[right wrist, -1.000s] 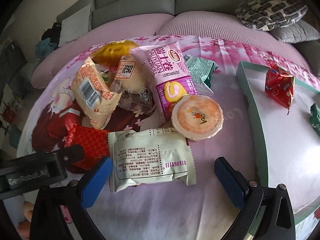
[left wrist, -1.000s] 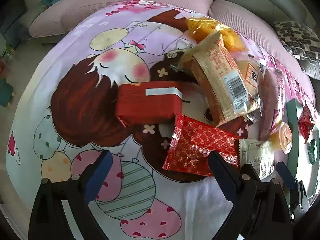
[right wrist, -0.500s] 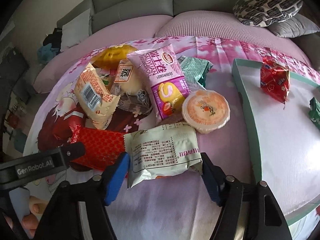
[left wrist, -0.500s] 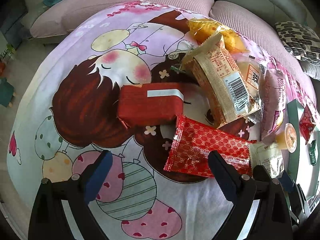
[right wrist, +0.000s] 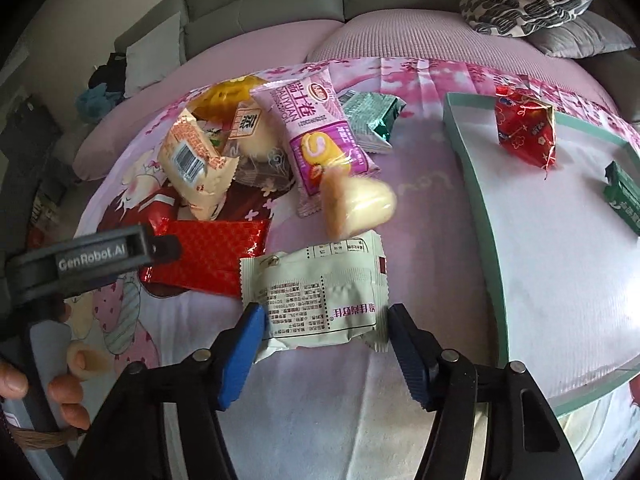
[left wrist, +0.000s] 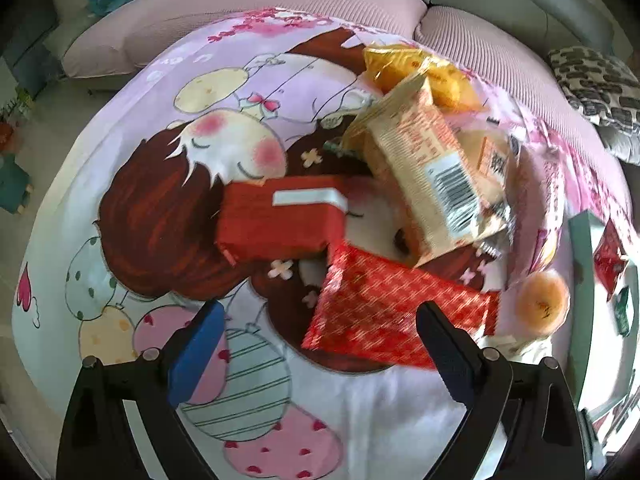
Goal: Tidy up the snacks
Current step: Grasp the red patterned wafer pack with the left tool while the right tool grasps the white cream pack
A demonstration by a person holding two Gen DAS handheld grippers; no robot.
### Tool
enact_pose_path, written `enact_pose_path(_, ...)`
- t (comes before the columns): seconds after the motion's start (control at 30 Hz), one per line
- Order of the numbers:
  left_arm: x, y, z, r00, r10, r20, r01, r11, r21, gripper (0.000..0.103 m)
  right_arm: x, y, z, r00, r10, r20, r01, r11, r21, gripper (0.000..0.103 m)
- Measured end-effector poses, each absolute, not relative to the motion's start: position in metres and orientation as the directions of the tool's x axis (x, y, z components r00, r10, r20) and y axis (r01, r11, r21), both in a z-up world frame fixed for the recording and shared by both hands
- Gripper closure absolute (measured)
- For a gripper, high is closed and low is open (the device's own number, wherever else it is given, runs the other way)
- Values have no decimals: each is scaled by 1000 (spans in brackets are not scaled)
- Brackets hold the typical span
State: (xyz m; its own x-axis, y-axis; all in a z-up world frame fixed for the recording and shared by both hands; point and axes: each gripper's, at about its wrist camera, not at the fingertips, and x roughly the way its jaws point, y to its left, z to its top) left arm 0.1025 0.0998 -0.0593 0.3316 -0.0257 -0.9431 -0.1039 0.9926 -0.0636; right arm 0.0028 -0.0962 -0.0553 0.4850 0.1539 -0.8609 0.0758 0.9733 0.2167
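Right claw (right wrist: 324,330): clamped on the pale green snack packet (right wrist: 320,286), at 6 o'clock of the pile.
Left claw (left wrist: 320,336): spread wide, holding nothing, above the red patterned packet (left wrist: 384,312).
Tray (right wrist: 478,200): at 3 o'clock, red pouch (right wrist: 526,132) inside.
Jelly cup (right wrist: 356,202): blurred, tilted.

On the body of my left gripper (right wrist: 96,258), seen from my right wrist, I read "GenRobot.AI" in pale letters. The pink snack pack (right wrist: 316,136) carries "DALIYUAN" beside large white Chinese characters and a small round red logo too small for me to make out. The pale green packet (right wrist: 320,300) has pink Chinese characters and blocks of fine print I cannot read, the beige pack (left wrist: 436,172) shows a barcode, and the cloth (right wrist: 424,188) bears a faint "Love".
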Motion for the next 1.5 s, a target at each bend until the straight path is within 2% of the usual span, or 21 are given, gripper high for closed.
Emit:
enact_pose_path(0.27, 127, 74, -69, 314, -31, -949, -171, 981, -89, 7, 0, -102, -41, 532, 96, -842, 90, 982, 169, 37)
enact_pose_path(0.63, 136, 29, -83, 295, 83, -952, -64, 996, 67, 7, -2, -118, -30, 560, 81, -824, 114, 978, 173, 35)
enact_pose_path(1.27, 85, 72, -82, 277, 125, -953, -125, 988, 93, 7, -10, -130, -27, 568, 95, -818, 151, 964, 217, 35)
enact_pose_path(1.5, 58, 98, -78, 308, 107, -945, -149, 987, 63, 7, -11, -134, -28, 564, 99, -820, 164, 960, 229, 35)
